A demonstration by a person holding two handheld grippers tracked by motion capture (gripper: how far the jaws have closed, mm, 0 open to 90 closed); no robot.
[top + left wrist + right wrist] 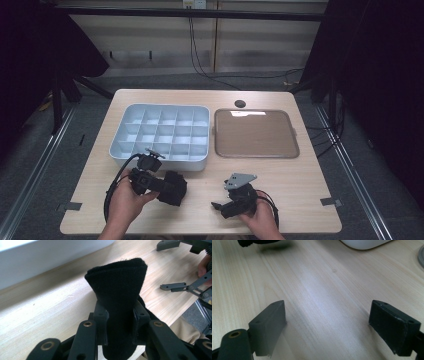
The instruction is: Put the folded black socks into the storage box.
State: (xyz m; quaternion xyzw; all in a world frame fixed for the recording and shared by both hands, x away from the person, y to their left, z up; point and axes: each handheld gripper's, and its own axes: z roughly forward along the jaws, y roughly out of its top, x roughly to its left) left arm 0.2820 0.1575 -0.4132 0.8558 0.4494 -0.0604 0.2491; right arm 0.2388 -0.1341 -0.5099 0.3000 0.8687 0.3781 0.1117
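no text, label or number can be read anywhere, as far as the dim pictures allow.

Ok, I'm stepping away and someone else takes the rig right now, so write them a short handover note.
Left hand-held gripper: shut on a folded black cloth, held just in front of the divided bin.
Right hand-held gripper: open, nothing between its jaws, low over bare table at the near right.
Things: the bin's compartments look empty; the flat tray to its right is empty too.
Done: cloth picked up and gripped.
Left: the cloth probably goes into a bin compartment; nothing is placed yet.
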